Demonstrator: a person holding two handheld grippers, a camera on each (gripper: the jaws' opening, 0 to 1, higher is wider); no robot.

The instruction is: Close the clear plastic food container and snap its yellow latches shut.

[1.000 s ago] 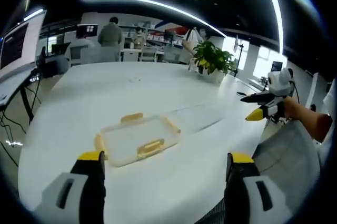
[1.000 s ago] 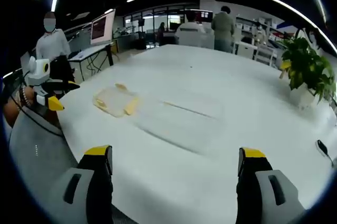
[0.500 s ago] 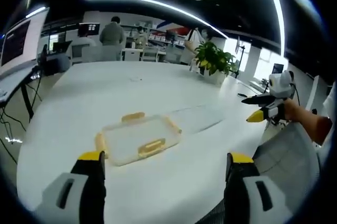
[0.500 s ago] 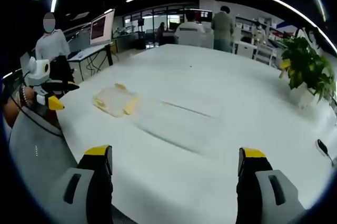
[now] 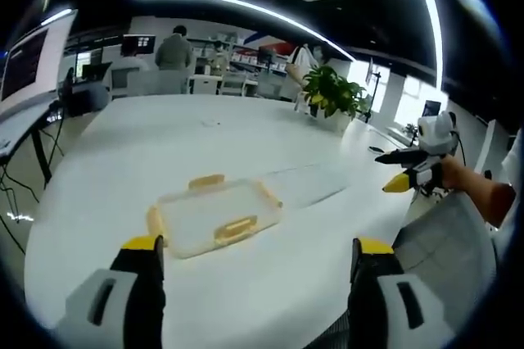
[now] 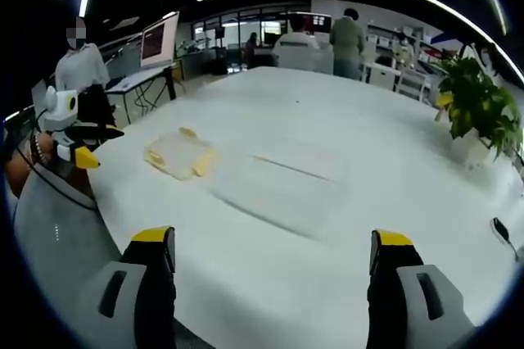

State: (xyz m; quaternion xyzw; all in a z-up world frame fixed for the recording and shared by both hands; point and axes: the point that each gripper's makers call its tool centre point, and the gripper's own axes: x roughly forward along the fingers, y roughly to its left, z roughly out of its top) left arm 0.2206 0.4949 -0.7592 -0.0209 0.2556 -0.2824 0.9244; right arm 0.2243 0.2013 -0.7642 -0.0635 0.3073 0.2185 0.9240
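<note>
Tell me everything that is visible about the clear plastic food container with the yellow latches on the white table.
The clear plastic food container is a shallow, rectangular box of see-through plastic with yellow latches on its sides. It lies flat on the white table, its lid apparently on; whether the latches are snapped shut cannot be told. Nothing but the table touches it. The left gripper is open, short of it. In the right gripper view it lies far left.

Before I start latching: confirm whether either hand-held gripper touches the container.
No: the container sits alone on the table, ahead of the open gripper.
</note>
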